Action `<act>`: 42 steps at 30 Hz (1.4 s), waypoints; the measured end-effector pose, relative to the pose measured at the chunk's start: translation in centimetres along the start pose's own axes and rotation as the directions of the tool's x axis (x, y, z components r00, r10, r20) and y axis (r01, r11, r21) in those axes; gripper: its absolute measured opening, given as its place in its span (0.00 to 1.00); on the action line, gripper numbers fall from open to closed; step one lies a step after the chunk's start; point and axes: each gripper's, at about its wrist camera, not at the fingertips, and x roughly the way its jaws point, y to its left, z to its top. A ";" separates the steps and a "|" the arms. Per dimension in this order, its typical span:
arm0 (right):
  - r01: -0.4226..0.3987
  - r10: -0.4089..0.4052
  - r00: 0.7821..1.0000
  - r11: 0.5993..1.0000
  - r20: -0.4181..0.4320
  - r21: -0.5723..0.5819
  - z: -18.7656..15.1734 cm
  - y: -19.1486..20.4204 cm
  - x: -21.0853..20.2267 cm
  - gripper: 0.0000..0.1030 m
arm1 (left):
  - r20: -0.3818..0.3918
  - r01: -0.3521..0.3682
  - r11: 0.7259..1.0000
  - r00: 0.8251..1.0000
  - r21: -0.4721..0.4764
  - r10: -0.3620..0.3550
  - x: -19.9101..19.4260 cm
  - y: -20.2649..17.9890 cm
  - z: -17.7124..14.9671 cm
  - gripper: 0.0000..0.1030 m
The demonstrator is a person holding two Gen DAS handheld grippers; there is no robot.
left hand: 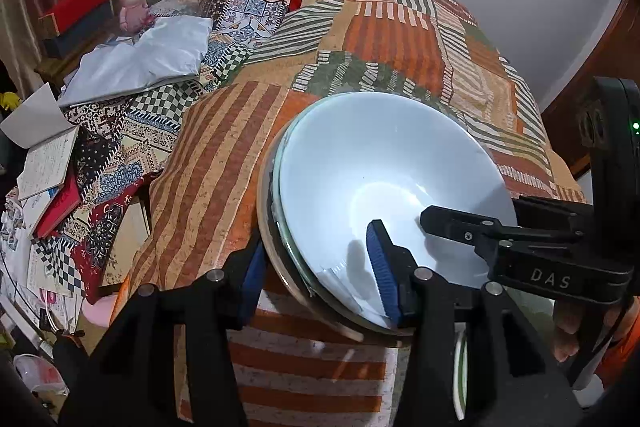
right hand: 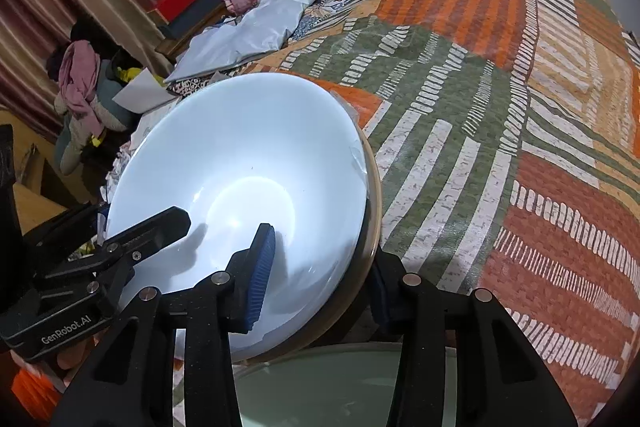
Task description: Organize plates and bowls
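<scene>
Left gripper (left hand: 320, 279): its two blue-padded fingers straddle the near-left rim of the white bowl (left hand: 384, 179), one pad inside the bowl, the other outside and below the rim; the jaws are closed to the thickness of the stacked rims and clamp them.
Right gripper (right hand: 320, 279): it mirrors this on the bowl's near-right rim, with one blue pad (right hand: 262, 275) lying against the inner wall and the other finger behind the outside edge; the jaws are narrowed onto the rim and grip it.
White bowl: tilted, its open side turned toward both cameras, held between the two grippers above the near edge of the patchwork bedspread (left hand: 400, 39).
Stack beneath bowl: the bowl sits nested in a clear glass dish (left hand: 285, 227), and a tan-rimmed plate (left hand: 266, 227) lies under that; all three rims are together at the clamped edge.
Glass plate (right hand: 344, 383): a pale greenish disc, lower than the bowl and just in front of it, between the right gripper's arms.
Bedspread: orange, green and cream striped patches, stretching away behind the bowl.
Left of the bowl: a pale blue pillow (left hand: 148, 59) and a pink toy figure (left hand: 134, 7) lie farther back, an open notebook (left hand: 46, 163) nearer.
</scene>
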 end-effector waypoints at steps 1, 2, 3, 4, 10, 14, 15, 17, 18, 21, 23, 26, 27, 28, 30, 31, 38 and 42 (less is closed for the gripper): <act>0.002 -0.002 1.000 1.000 0.003 0.000 0.0 0.0 -0.2 0.37 | -0.001 0.001 1.000 1.000 0.000 -0.001 0.0 0.0 0.0 0.47; 0.004 -0.004 1.000 1.000 0.006 -0.001 -0.1 0.0 -0.3 0.37 | -0.002 0.001 1.000 1.000 0.000 -0.001 -0.2 -0.1 0.0 0.47; 0.005 -0.005 1.000 1.000 0.008 -0.001 -0.2 -0.1 -0.5 0.37 | 0.000 0.001 1.000 1.000 0.002 -0.001 -0.3 -0.2 -0.1 0.47; 0.004 -0.004 1.000 1.000 0.012 0.001 -0.3 -0.1 -0.7 0.37 | 0.001 0.001 1.000 1.000 0.003 -0.001 -0.4 -0.3 -0.1 0.47; 0.010 -0.010 0.999 1.000 0.048 0.000 -0.7 -0.1 -2.4 0.37 | 0.022 0.008 1.000 1.000 0.008 -0.008 -1.8 -1.1 -0.2 0.47; 0.002 -0.002 0.997 1.000 0.072 0.012 -0.9 -0.1 -3.8 0.37 | 0.036 0.015 1.000 0.999 0.008 -0.015 -3.0 -1.8 -0.3 0.47; 0.001 -0.002 0.997 1.000 0.076 0.013 -0.9 -0.1 -4.0 0.37 | 0.040 0.016 1.000 0.999 0.010 -0.017 -3.3 -1.9 -0.3 0.47; 0.008 -0.009 0.996 1.000 0.092 0.011 -1.2 -0.1 -4.9 0.37 | 0.049 0.018 1.000 0.999 0.018 -0.019 -4.0 -2.5 -0.2 0.47; 0.009 -0.010 0.995 1.000 0.097 0.010 -1.2 0.0 -5.1 0.37 | 0.052 0.019 1.000 0.998 0.019 -0.020 -4.2 -2.6 -0.3 0.47; 0.014 -0.015 0.994 1.000 0.107 0.006 -1.6 0.0 -6.2 0.37 | 0.059 0.026 0.999 0.998 0.027 -0.027 -5.1 -3.5 -0.5 0.47; 0.022 -0.022 0.993 1.000 0.114 0.005 -1.8 0.0 -6.9 0.37 | 0.061 0.029 0.999 0.998 0.036 -0.031 -5.6 -4.0 -0.7 0.47; 0.032 -0.033 0.991 0.999 0.131 0.006 -2.3 -0.2 -8.1 0.37 | 0.065 0.041 0.998 0.997 0.048 -0.045 -6.5 -5.0 -0.9 0.47; 0.035 -0.035 0.990 0.999 0.135 0.007 -2.4 -0.2 -8.4 0.37 | 0.069 0.042 0.998 0.997 0.052 -0.046 -6.7 -5.3 -1.1 0.47; 0.038 -0.039 0.989 0.999 0.140 0.009 -2.6 -0.3 -8.7 0.37 | 0.073 0.043 0.997 0.996 0.057 -0.047 -6.9 -5.6 -1.2 0.47; 0.046 -0.047 0.988 0.999 0.147 0.012 -3.1 -0.4 -9.3 0.37 | 0.081 0.044 0.997 0.996 0.066 -0.049 -7.4 -6.4 -1.5 0.47; 0.050 -0.051 0.987 0.999 0.150 0.015 -3.4 -0.5 -9.7 0.37 | 0.082 0.046 0.997 0.995 0.070 -0.052 -7.6 -6.6 -1.6 0.47; 0.066 -0.073 0.984 0.997 0.163 0.048 -5.5 -1.4 -11.4 0.37 | 0.083 0.067 0.993 0.994 0.093 -0.075 -8.7 -9.0 -3.1 0.47; 0.062 -0.074 0.983 0.995 0.166 0.077 -6.9 -2.0 -12.4 0.37 | 0.084 0.081 0.992 0.992 0.101 -0.090 -9.2 -10.2 -4.0 0.47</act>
